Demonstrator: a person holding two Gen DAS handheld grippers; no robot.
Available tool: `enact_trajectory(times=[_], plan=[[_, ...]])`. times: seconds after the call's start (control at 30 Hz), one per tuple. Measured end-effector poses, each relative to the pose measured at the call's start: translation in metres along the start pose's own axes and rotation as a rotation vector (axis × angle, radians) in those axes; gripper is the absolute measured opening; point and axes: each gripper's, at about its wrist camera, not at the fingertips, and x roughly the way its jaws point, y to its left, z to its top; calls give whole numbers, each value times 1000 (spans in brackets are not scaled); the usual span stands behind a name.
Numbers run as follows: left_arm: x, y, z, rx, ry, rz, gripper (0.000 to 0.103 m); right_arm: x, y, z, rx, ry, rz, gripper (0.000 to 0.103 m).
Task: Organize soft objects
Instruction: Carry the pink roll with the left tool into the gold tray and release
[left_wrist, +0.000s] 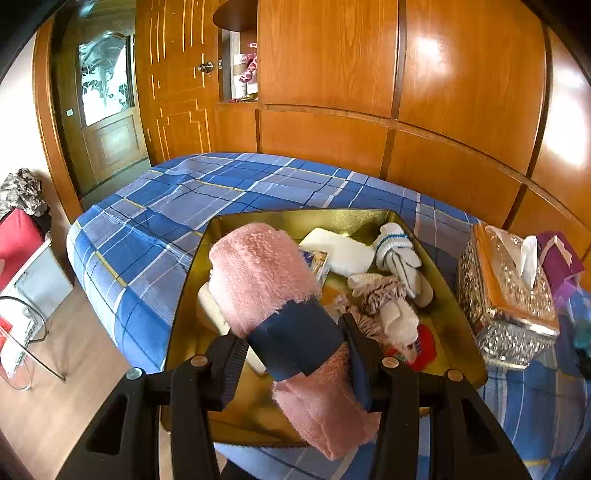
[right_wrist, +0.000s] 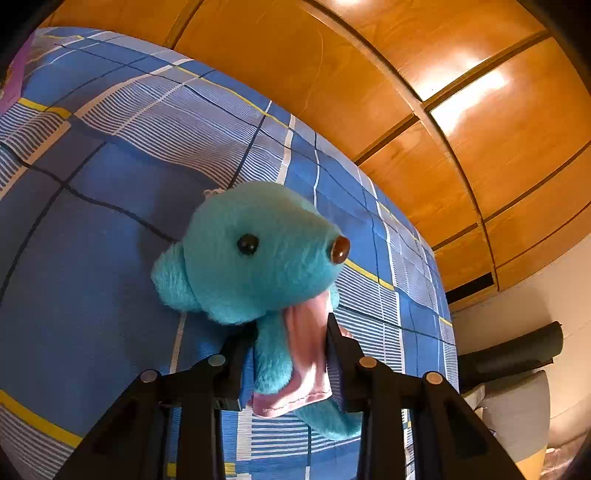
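My left gripper (left_wrist: 291, 343) is shut on a rolled pink towel (left_wrist: 258, 273) with a dark blue band, held above a gold tray (left_wrist: 458, 310) on the bed. The tray holds a white foam block (left_wrist: 340, 253), rolled white socks (left_wrist: 399, 254), a striped cloth bundle (left_wrist: 380, 299), a small white plush (left_wrist: 402, 328) and a red item (left_wrist: 426, 349). My right gripper (right_wrist: 291, 347) is shut on the body of a teal plush toy (right_wrist: 255, 251) with a pink scarf (right_wrist: 306, 362), over the blue plaid bedsheet (right_wrist: 110, 206).
A crystal tissue box (left_wrist: 506, 295) stands right of the tray, with a purple item (left_wrist: 561, 254) behind it. The blue plaid bed (left_wrist: 177, 206) meets a wooden panelled wall (left_wrist: 443, 110). A glass side table (left_wrist: 26, 325) and a red bag (left_wrist: 18, 236) stand at the left.
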Motion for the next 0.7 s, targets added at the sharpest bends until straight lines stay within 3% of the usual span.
enact_trajectory(times=[0.47,0.7], plan=[[-11,19,-18,-22,6,-11,49,-1,7,3,-12,24,-47,29],[-8,40,-22,-122,62,-90,49,0,8,4,-15,27,-49,29]])
